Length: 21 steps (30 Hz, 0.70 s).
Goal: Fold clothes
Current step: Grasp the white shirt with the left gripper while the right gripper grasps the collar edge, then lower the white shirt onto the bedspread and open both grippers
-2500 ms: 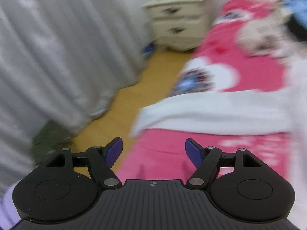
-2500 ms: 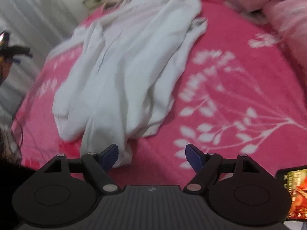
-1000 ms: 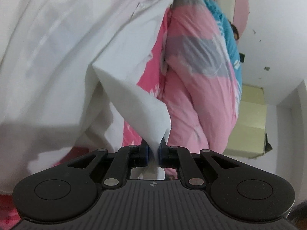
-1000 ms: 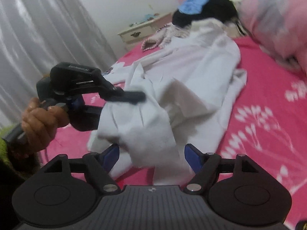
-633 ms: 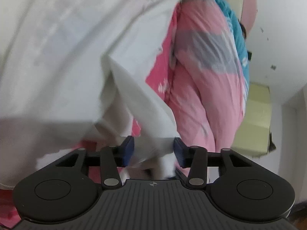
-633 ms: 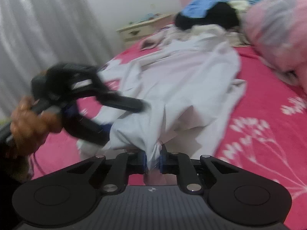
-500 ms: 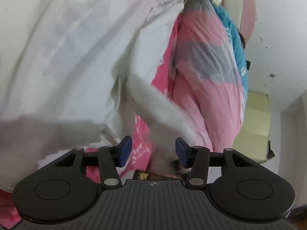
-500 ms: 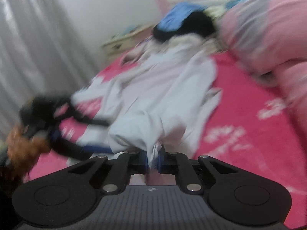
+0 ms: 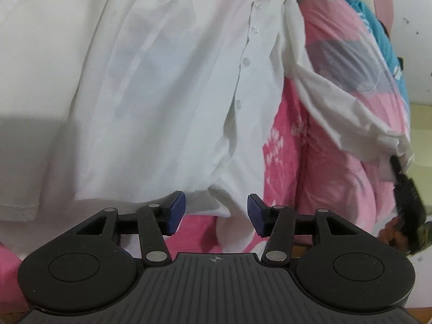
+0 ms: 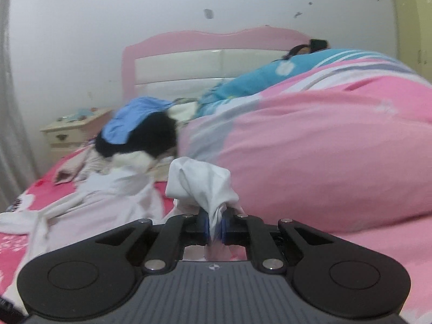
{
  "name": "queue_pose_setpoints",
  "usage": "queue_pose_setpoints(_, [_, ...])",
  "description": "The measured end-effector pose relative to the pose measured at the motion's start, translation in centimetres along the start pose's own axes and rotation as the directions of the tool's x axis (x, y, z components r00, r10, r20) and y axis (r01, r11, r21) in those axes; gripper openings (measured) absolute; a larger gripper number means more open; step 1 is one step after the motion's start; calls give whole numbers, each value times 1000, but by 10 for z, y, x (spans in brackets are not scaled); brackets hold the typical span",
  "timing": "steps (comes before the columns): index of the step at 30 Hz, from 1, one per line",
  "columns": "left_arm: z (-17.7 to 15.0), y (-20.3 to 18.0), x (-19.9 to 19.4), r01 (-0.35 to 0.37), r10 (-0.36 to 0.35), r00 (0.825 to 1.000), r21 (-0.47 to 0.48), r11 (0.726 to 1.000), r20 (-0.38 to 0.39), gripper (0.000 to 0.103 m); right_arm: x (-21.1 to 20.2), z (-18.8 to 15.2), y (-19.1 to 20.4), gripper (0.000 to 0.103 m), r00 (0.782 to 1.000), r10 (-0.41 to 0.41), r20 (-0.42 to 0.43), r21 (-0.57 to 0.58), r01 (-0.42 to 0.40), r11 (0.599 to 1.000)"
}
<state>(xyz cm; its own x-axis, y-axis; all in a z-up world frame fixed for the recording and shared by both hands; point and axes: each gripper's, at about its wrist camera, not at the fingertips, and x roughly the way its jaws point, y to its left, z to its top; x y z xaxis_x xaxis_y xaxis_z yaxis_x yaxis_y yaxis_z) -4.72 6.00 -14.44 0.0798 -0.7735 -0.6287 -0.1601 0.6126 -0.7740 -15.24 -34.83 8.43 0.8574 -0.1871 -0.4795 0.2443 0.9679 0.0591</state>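
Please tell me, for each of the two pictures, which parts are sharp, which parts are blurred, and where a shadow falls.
Left wrist view: the white shirt is sharp, with a grey shadow at its left; the right gripper at the right edge is smeared. Right wrist view: the pinched shirt and the pink duvet are fairly sharp; the blue and black clothes are blurred.

White shirt (image 9: 167,86), pink floral bedspread (image 10: 364,264), pink-striped quilt (image 10: 324,148).

1 white shirt (image 9: 167,86), 4 buttons (image 9: 246,61) visible on it. 2 grippers: left (image 9: 216,213), right (image 10: 215,226). 1 pink duvet (image 10: 324,156), 1 nightstand (image 10: 73,132) at 9 o'clock, 1 headboard (image 10: 189,62) at 12.
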Motion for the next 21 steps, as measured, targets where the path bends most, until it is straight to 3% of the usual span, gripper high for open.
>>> queue_pose_setpoints(8, [-5,0,-4,-22,22,1000,22,1000,8,51,35,72,-53,9,994,-87,60,142,78,987])
queue_pose_setpoints(10, [-5,2,-5,-24,24,1000,22,999,12,51,53,89,-73,11,994,-105,31,191,97,977])
queue_pose_setpoints(11, [-5,1,-5,-24,24,1000,23,999,12,51,62,92,-83,18,996,-86,7,222,82,971])
queue_pose_setpoints(13, [-5,1,-7,-23,23,1000,32,999,13,51,77,99,-104,20,999,-37,-39,293,47,955])
queue_pose_setpoints(15, [-5,2,-8,-23,22,1000,47,999,13,51,76,100,-118,27,999,24,-35,369,-9,929])
queue_pose_setpoints(17, [-4,1,-7,-22,21,1000,59,998,13,51,70,101,-129,43,997,78,-13,424,-65,904])
queue_pose_setpoints(19, [-3,1,-7,-18,18,1000,69,997,11,51,61,102,-134,52,997,72,10,428,-69,901])
queue_pose_setpoints(21, [-1,1,-7,-14,14,1000,73,997,9,51,49,108,-139,62,999,9,31,415,-21,909])
